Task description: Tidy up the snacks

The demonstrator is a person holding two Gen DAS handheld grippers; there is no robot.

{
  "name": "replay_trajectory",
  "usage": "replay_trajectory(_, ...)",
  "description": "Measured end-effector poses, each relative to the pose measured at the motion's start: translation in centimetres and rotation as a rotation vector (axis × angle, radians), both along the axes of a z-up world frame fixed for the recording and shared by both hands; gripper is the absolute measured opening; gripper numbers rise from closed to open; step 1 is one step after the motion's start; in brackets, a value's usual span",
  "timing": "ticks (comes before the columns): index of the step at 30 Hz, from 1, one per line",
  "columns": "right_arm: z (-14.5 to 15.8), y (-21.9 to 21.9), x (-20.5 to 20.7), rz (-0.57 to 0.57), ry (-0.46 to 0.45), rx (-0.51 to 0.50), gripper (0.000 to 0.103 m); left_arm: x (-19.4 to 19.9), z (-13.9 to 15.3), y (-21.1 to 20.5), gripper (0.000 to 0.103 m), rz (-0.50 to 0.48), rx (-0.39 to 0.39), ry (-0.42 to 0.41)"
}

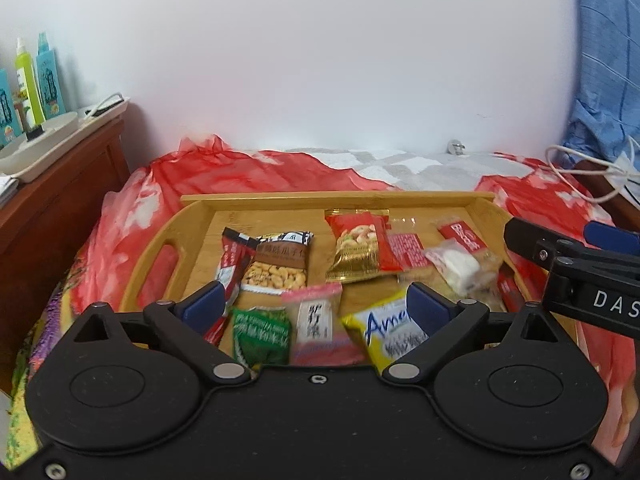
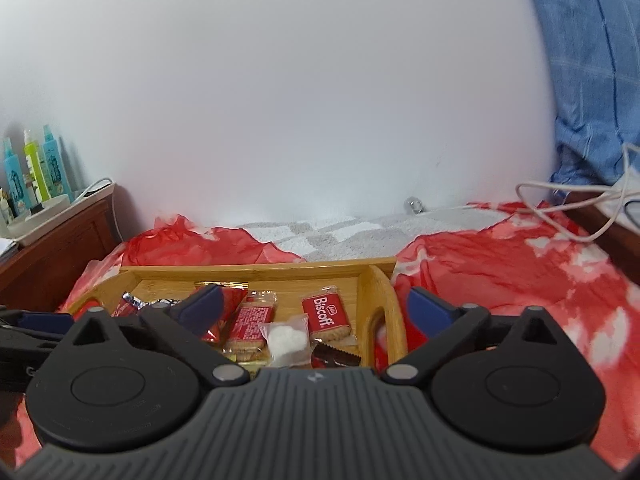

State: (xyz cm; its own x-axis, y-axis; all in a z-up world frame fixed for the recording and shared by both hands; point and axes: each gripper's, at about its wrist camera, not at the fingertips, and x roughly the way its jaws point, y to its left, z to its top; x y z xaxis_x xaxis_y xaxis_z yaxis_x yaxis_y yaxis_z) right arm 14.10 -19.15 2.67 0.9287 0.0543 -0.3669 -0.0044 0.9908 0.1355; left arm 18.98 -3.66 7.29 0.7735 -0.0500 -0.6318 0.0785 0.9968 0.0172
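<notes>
The left gripper (image 1: 316, 308) has a smooth black body with two big round bumps, silver screws and two dark blue fingertips (image 1: 204, 306). The right gripper (image 2: 316, 308) looks much the same, but its middle is gray with raised lines. White letters "DAS" are printed on the right gripper's black side.

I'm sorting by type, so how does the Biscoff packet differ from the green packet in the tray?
The Biscoff packet is red with white lettering; the green packet is green with white print. The Biscoff packet lies near the tray's right end, the green packet at its near edge. Both lie flat, ungripped.
</notes>
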Motion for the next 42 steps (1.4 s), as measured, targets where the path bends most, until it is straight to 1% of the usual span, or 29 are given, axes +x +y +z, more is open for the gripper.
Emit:
replay_trajectory(7, 0.0, 0.7, -3.9, -0.017, -0.04, -0.017, 0.103, -3.6, 0.7, 0.9, 0.099, -0.022, 0.012, -0.02)
replay_trajectory(10, -0.5, 0.8, -5.6, -0.02, -0.031, -0.018, 0.103, -5.2, 0.7, 1.4, 0.1, -0.03, 0.004, -0.017)
replay_trajectory(13, -1.0, 1.1, -7.2, -0.02, -0.02, -0.023, 0.103, -6.7, 0.7, 1.7, 0.1, -0.037, 0.012, -0.017)
replay_trajectory(16, -1.5, 1.5, -8.7, -0.023, -0.014, -0.036, 0.103, -8.2, 0.7, 2.3, 0.1, -0.039, -0.002, -0.011)
replay_trajectory(23, -2.5, 1.8, -11.5, -0.028, 0.005, -0.024, 0.103, -11.4, 1.8, 3.4, 0.1, -0.047, -0.003, -0.011)
replay_trajectory(26, -3.0, 2.0, -12.6, -0.03, 0.019, -0.02, 0.103, -13.1, 1.8, 3.9, 0.1, -0.049, -0.008, -0.005)
replay_trajectory(30, -3.7, 2.4, -14.1, -0.026, 0.04, -0.023, 0.103, -15.3, 1.1, 4.6, 0.1, -0.035, -0.031, 0.017)
replay_trajectory(35, -4.7, 3.3, -15.6, -0.019, 0.075, -0.025, 0.103, -17.4, -0.6, 5.1, 0.1, -0.016, -0.019, 0.036)
replay_trajectory(40, -5.7, 4.3, -16.5, -0.015, 0.115, -0.048, 0.103, -18.4, -2.8, 6.0, 0.1, 0.011, -0.053, 0.086)
replay_trajectory(42, -6.0, 4.6, -16.8, -0.02, 0.13, -0.05, 0.103, -18.6, -3.8, 6.3, 0.1, 0.019, -0.055, 0.091)
